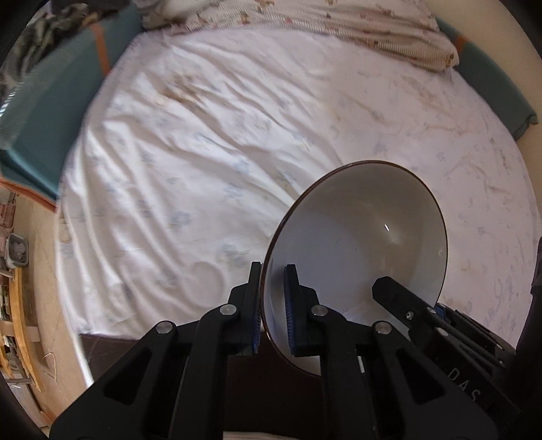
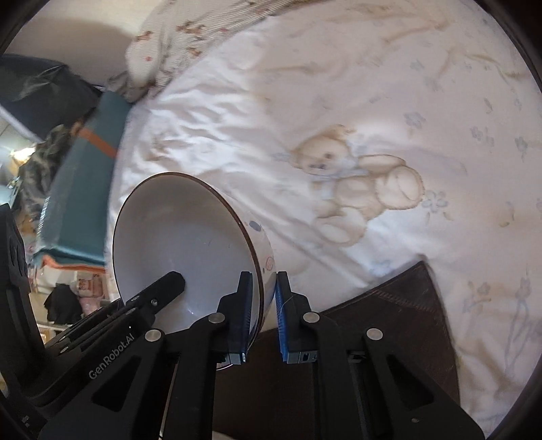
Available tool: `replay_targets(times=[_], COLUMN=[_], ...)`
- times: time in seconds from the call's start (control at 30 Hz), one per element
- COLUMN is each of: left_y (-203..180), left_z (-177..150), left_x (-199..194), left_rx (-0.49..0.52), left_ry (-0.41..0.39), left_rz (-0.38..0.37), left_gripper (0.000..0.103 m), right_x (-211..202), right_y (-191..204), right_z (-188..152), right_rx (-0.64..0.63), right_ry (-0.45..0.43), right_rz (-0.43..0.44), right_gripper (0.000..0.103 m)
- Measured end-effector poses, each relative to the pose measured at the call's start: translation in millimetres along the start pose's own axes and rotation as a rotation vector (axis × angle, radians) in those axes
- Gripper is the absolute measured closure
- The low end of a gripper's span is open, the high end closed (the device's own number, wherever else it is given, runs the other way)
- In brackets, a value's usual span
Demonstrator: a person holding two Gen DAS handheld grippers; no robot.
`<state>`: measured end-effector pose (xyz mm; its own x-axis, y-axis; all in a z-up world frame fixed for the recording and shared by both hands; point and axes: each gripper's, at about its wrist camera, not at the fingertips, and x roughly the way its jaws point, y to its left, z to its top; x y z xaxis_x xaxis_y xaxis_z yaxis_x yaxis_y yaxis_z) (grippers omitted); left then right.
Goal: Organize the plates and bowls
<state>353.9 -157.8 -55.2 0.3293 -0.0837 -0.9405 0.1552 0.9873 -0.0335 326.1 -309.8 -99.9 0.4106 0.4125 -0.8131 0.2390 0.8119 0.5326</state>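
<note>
A white bowl [image 1: 366, 230] with a dark brown rim hangs tilted above the bed, held from two sides. My left gripper [image 1: 273, 270] is shut on its left rim, one blue pad inside and one outside. In the same view a black finger [image 1: 389, 287] of the right gripper reaches into the bowl from the right. In the right wrist view my right gripper [image 2: 264, 276] is shut on the right rim of the bowl [image 2: 186, 237], whose outer wall shows small printed marks. The left gripper's finger [image 2: 169, 281] lies inside it at lower left.
Under the bowl spreads a wrinkled white sheet [image 2: 372, 118] printed with a teddy bear [image 2: 355, 182]. A dark brown mat [image 2: 389, 321] lies at the near edge. A patterned blanket [image 1: 338, 30] lies along the far side, and a teal mattress edge [image 1: 50, 111] and floor clutter are at left.
</note>
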Motion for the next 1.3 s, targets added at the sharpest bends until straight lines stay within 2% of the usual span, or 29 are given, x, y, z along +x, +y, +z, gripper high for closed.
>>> replay_targets(times=[0.2, 0.33, 0.47, 0.6, 0.73, 0.83, 0.97, 1.2, 1.3], left_y=[26.7, 35.4, 48.2, 59.3, 76.5, 81.5, 81.7, 89.3, 89.0], left_z=[-29.0, -64.3, -106.2, -143.5, -178.1, -204.1, -236.0, -241.6, -241.1], left_x=[-65.5, -101.9, -127.2, -133.0, -132.0, -132.4, -136.2, -130.9, -129.1], left_rx=[-0.013, 0.007, 0.012, 0.001, -0.059, -0.065, -0.038, -0.090, -0.083], left_ry=[-0.074, -0.094, -0.107, -0.091, -0.068, -0.055, -0.076, -0.076, -0.080], left_rz=[-0.005, 0.000, -0.011, -0.031, -0.075, -0.103, -0.111, -0.152, -0.124], left_gripper=[0.094, 0.094, 0.094, 0.094, 0.094, 0.094, 0.094, 0.094, 0.094], right_x=[-42.3, -73.1, -88.4, -98.6, -102.3, -109.1, -120.2, -116.4, -111.4], right_y=[45.2, 68.2, 73.0, 79.5, 84.0, 89.5, 92.0, 87.5, 86.8], right_z=[-29.0, -67.0, -108.4, -150.0, -181.4, -202.5, -228.4, -241.4, -242.0], right_rx=[-0.107, -0.191, -0.208, -0.253, -0.286, -0.329, -0.378, -0.389, -0.378], right_ry=[-0.040, -0.076, -0.050, -0.022, 0.022, 0.008, -0.013, 0.020, 0.038], right_rz=[0.032, 0.030, 0.050, 0.025, -0.004, -0.035, -0.060, -0.075, -0.071], right_gripper=[0.088, 0.088, 0.088, 0.088, 0.088, 0.088, 0.088, 0.088, 0.088])
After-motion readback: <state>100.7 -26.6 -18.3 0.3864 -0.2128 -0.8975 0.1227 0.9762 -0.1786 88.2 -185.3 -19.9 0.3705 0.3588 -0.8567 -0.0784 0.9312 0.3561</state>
